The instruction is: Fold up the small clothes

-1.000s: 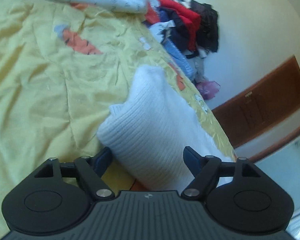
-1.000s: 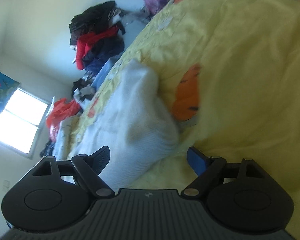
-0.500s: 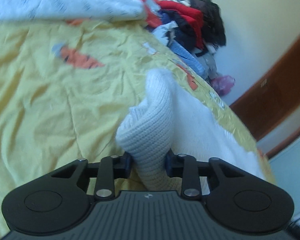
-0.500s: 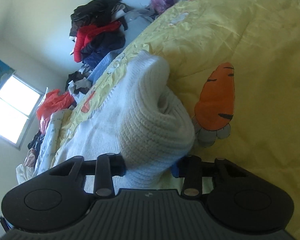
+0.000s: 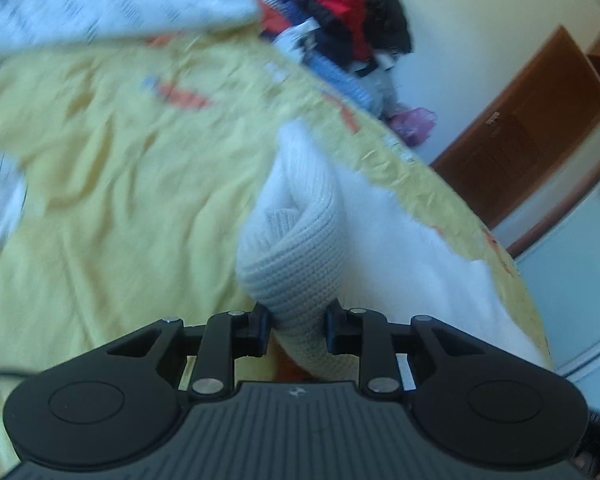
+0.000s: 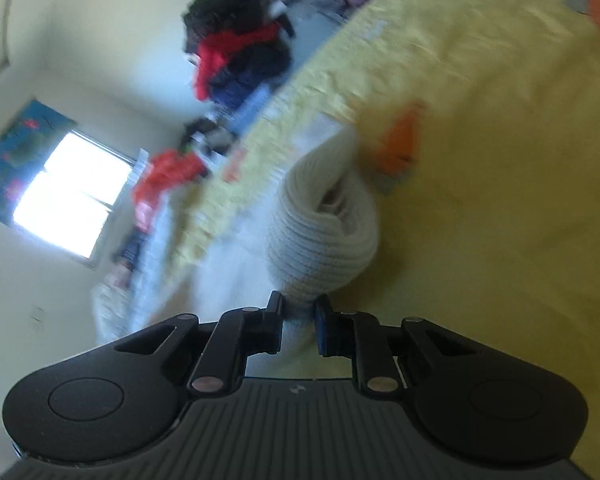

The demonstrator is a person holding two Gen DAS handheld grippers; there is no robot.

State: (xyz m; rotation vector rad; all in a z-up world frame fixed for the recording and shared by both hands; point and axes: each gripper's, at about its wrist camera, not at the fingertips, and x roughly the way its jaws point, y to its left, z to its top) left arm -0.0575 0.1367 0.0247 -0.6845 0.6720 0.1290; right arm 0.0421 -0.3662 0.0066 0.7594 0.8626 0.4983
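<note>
A yellow bedspread (image 5: pixel 100 200) with orange prints fills both views, smeared by motion blur. At its far edge a heap of dark and red clothes (image 5: pixel 348 12) sits against the wall, its separate pieces hard to make out. The white knit garment (image 5: pixel 300 248) lies on the spread, one bunched edge raised. The left gripper (image 5: pixel 296 326) pinches that fold; the right gripper (image 6: pixel 298 320) is closing on another fold between its jaws.
</note>
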